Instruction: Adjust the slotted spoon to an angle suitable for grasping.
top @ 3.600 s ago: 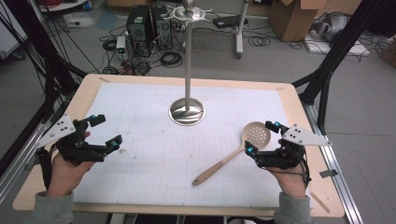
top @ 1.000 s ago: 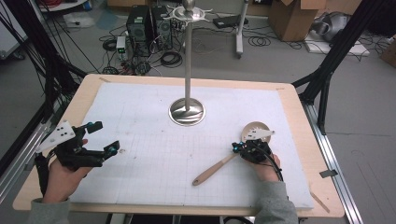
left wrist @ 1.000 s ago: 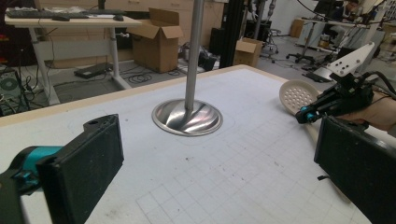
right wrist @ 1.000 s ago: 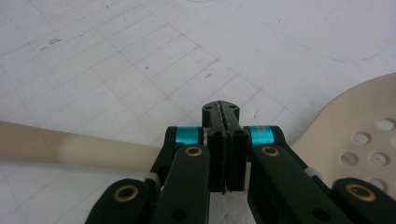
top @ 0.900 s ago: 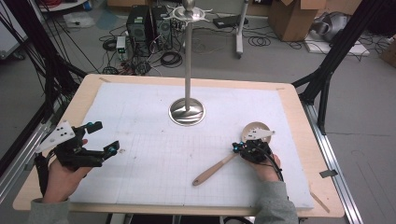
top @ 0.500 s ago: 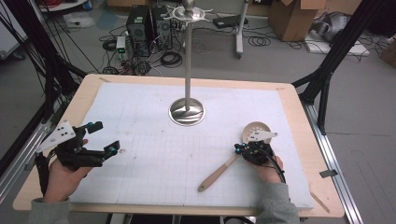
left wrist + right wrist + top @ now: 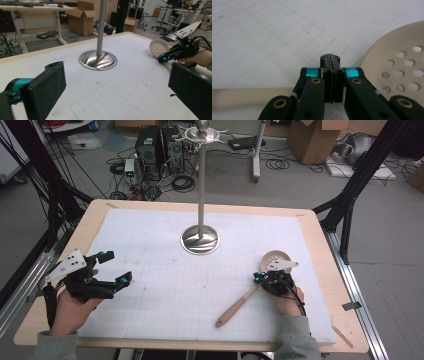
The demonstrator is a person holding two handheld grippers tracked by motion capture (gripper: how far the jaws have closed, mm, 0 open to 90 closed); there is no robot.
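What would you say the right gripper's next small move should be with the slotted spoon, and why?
Probably a short, slow lift. The right gripper has its jaws together at the neck of the slotted spoon, whose handle and perforated head lie on the white mat; whether the neck is truly pinched is hidden, so a small rise would test the hold before heading toward the metal stand.

A grey concrete floor (image 7: 390,250) is spreading around the wooden-edged table (image 7: 320,250). At twelve o'clock beyond it, black computer towers (image 7: 155,145) are sitting among tangled cables (image 7: 180,182). At two o'clock, cardboard boxes (image 7: 312,140) are resting on the floor. Black frame struts (image 7: 357,180) are slanting down at both sides. A white desk (image 7: 32,8) is standing at the room's far edge.
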